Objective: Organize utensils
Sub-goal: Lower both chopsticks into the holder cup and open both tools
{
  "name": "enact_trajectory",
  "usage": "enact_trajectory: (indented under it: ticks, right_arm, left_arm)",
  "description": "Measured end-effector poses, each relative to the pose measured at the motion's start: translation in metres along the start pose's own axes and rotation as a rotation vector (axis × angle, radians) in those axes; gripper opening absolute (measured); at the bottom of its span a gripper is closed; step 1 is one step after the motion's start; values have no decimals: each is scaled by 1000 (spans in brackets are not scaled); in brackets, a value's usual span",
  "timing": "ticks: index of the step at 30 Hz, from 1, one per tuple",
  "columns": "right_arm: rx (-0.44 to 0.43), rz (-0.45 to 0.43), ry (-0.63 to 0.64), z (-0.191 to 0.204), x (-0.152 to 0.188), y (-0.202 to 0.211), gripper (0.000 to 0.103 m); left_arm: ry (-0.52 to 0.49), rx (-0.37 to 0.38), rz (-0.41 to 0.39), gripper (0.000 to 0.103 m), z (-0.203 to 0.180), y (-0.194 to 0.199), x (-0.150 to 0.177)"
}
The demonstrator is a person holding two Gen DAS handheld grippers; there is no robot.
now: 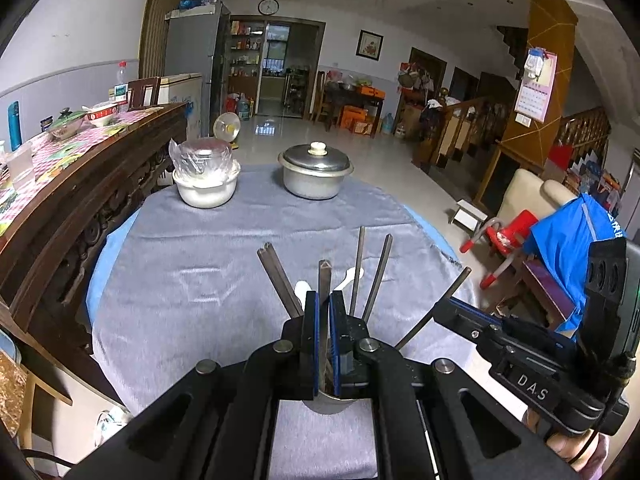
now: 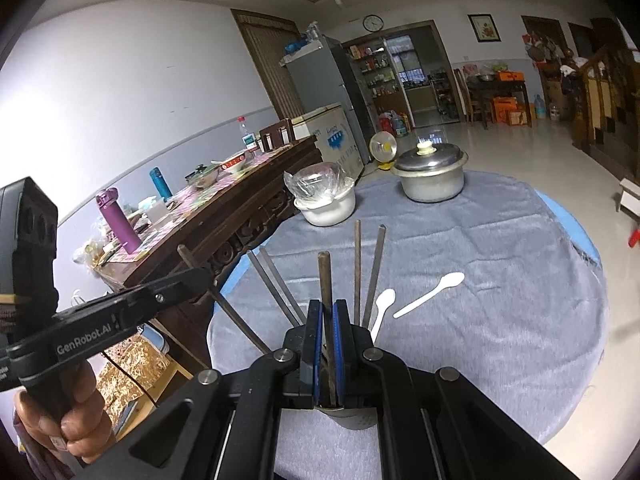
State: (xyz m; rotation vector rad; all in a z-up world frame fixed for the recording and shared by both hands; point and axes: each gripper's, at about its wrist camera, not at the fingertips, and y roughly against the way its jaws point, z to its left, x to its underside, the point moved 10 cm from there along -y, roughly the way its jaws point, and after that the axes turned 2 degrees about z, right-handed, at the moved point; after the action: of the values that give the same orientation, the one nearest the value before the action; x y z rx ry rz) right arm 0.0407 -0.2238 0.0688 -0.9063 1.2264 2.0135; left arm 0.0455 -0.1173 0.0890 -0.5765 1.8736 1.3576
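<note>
Pinching one chopstick tight in the left gripper, pads pressing on both its sides, with the cup sitting just under the jaws. Clamping a second chopstick the same way in the right gripper, directly over that cup. Sharing the cup with other chopsticks, fanning up and out ahead of both tools.

Judging the step as seating both held sticks in the cup. Doing it well probably means:
- sliding each stick down along its own line and steering the lower tip inside the rim;
- avoiding the leaning sticks ahead of the fingers, so as not to tip the cup;
- holding the two tools apart, being close side by side;
- letting go only once the tip is resting on the bottom.

Leaving the two white spoons, lying on the cloth ahead and right of the right gripper, for a later step.

Reading "GenRobot.AI" on the left gripper's body, off to the left of the right tool. Reading "D.A.S" on the right gripper's body, off to the right of the left tool. Finding the calendar far ahead too small to read.
</note>
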Motion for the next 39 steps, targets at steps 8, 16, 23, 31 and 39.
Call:
enact_trajectory:
  ticks: [8, 16, 23, 31, 39]
  right_arm:
    - [4, 15, -27, -5, 6, -6, 6]
    - [2, 24, -44, -7, 9, -12, 7]
    - [5, 28, -62, -11, 10, -13, 7]
    - [-3, 6, -98, -16, 8, -6, 11]
    - [-17, -86, -161, -34, 0, 15, 32]
  left_arm:
    - [-14, -30, 15, 5, 0, -7, 6]
    - [-12, -44, 31, 5, 7, -14, 11]
    - [-14, -43, 45, 5, 7, -19, 14]
    - [-21, -38, 72, 16, 6, -24, 20]
    - [19, -38, 68, 38, 21, -26, 23]
